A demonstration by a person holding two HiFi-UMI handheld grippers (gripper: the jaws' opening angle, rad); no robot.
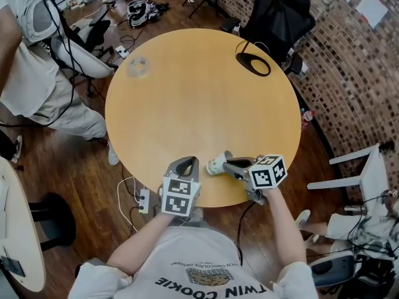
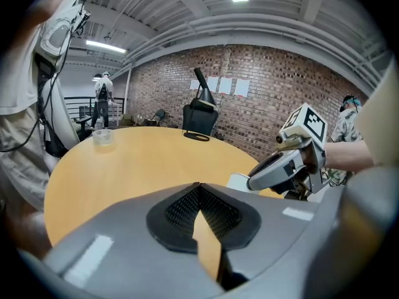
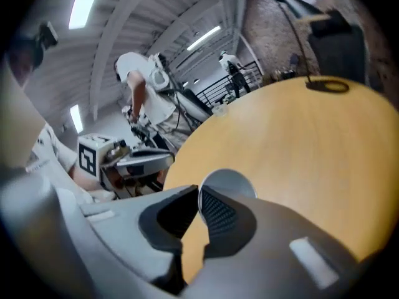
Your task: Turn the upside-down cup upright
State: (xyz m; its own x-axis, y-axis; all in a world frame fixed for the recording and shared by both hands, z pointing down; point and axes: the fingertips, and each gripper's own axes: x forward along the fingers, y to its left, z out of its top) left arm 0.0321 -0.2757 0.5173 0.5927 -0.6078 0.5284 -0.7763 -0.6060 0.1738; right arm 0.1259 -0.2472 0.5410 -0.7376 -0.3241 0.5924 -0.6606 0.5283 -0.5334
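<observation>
A white paper cup (image 1: pixel 216 165) hangs tilted on its side just above the near edge of the round wooden table (image 1: pixel 199 98). My right gripper (image 1: pixel 227 165) is shut on its wall, one jaw inside and one outside. In the right gripper view the cup (image 3: pixel 230 180) shows as a pale disc just past the pinched jaw tips (image 3: pixel 198 189). My left gripper (image 1: pixel 186 163) rests a little to the left of the cup, apart from it, its jaws shut with nothing in them (image 2: pixel 198 186). From the left gripper view the cup (image 2: pixel 239 180) sits at the right gripper's tip (image 2: pixel 252 180).
A small clear container (image 1: pixel 138 66) stands at the table's far left. A black ring-shaped base (image 1: pixel 252 63) lies at the far right, with a black chair (image 1: pixel 280 14) behind it. A person (image 1: pixel 31 61) stands at the left. White chairs (image 1: pixel 358 167) are on the right.
</observation>
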